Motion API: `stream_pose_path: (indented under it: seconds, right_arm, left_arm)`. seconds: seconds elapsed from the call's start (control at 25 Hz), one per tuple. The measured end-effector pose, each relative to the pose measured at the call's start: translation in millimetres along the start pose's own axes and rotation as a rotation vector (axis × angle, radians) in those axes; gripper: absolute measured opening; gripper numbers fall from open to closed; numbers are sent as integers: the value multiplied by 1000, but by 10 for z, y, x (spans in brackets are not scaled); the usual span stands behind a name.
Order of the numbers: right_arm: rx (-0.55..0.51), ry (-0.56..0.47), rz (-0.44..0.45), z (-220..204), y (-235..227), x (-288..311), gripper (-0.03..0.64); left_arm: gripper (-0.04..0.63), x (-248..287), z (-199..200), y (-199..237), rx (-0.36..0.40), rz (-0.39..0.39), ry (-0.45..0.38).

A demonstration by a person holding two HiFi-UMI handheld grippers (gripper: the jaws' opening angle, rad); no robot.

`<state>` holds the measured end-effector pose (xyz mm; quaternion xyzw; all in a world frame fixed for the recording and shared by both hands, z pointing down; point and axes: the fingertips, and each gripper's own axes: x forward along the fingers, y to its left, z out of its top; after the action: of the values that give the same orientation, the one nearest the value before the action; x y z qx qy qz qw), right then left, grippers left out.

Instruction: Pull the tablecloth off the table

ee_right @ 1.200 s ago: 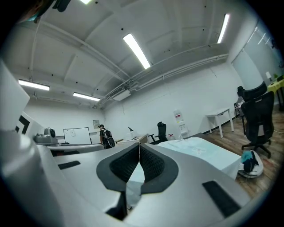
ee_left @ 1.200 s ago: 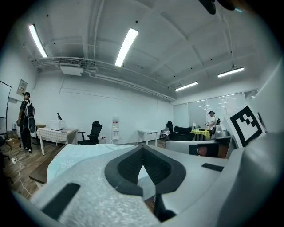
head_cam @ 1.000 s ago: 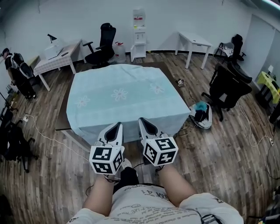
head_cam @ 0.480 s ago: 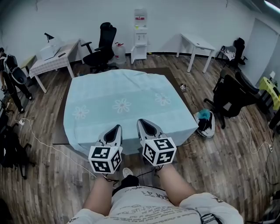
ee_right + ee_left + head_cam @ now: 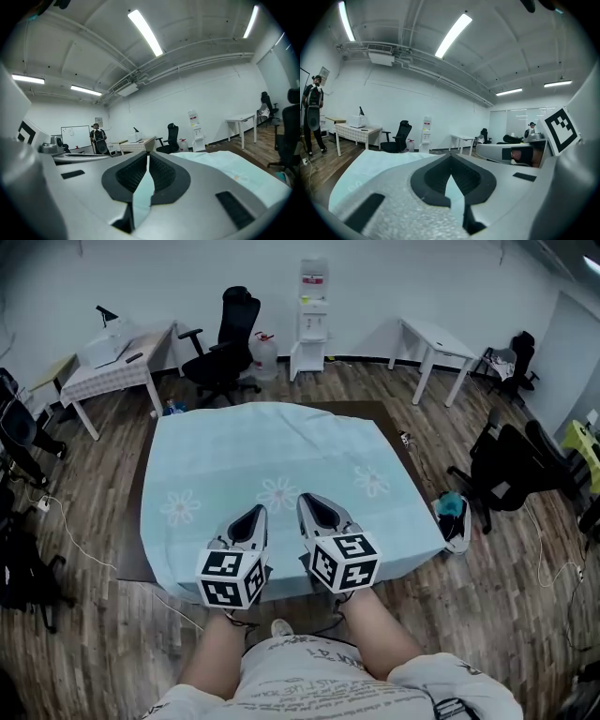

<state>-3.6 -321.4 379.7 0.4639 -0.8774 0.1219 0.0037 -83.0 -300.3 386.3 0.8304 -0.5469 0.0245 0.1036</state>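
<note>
Office/lab rm: swivel chairs (image 5: 230, 343), white desks (image 5: 437, 337), water dispenser (image 5: 312, 307), whiteboard (image 5: 75, 135).

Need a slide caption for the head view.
The left gripper and right gripper shut on the tablecloth at its near edge, over the table.

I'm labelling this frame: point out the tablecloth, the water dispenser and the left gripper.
tablecloth (image 5: 281, 451), head view, bare middle.
water dispenser (image 5: 311, 324), head view, white body.
left gripper (image 5: 252, 513), head view, between its fingertips.

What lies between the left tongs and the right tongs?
Only the light blue tablecloth: a bare strip of it runs between the left tongs and the right tongs, both shut on it. The head view shows this.
</note>
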Motion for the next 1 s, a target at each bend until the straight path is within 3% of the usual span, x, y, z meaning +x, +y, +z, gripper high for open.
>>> stream_pose_path:
  seconds: [0.32,0.6,0.72,1.0]
  right_arm:
    - [-7,73,-21,-183,-172,821,23]
    - [15,166,-38,-494,-508,1037,46]
    - [-23,198,-75,-615,-659,1120,46]
    - [-34,257,-101,-869,-1126,1291,81]
  left_arm:
    - [9,499,-165,772,-27,13,64]
    - [9,749,-537,1189,-79,56,167]
    - [9,829,-649,1339,-85,69,197]
    - [9,1040,-941,1666,-84,175,289]
